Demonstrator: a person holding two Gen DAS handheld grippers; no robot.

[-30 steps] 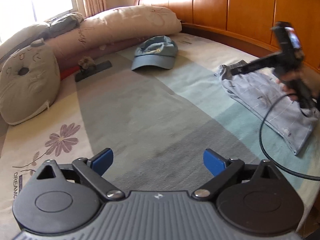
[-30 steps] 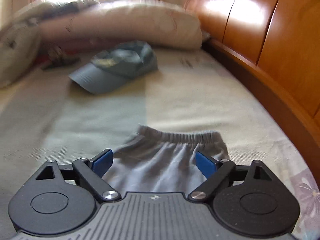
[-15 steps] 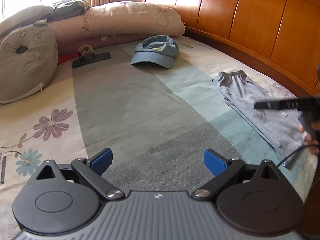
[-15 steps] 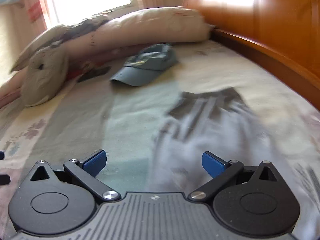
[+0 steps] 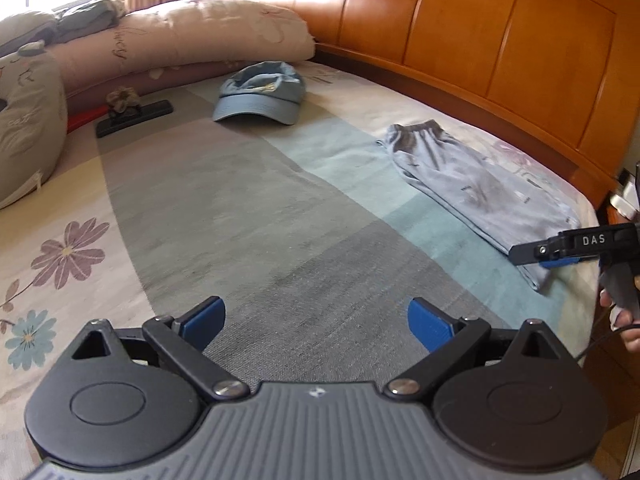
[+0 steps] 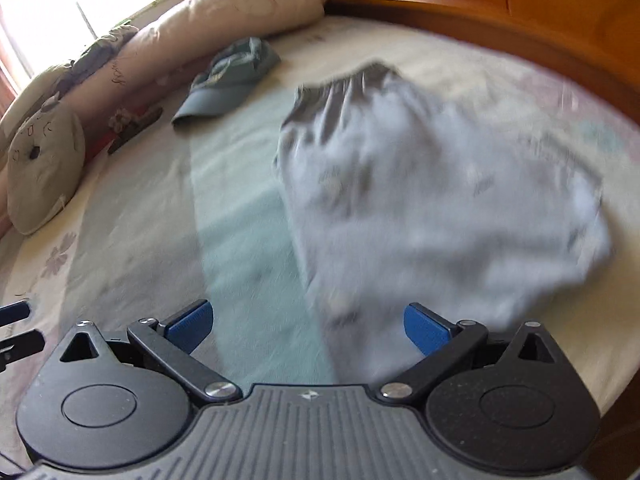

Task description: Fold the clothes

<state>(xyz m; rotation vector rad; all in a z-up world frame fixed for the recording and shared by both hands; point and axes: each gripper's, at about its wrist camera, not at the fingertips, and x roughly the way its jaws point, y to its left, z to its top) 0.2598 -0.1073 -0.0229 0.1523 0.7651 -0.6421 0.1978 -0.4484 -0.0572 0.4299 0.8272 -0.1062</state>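
Shorts [image 5: 476,184] lie flat on the bed [image 5: 248,216], far right of the left tongs [image 5: 316,320], which gape wide and empty; right tongs [image 6: 308,324], equally wide, hover empty at their near hem.
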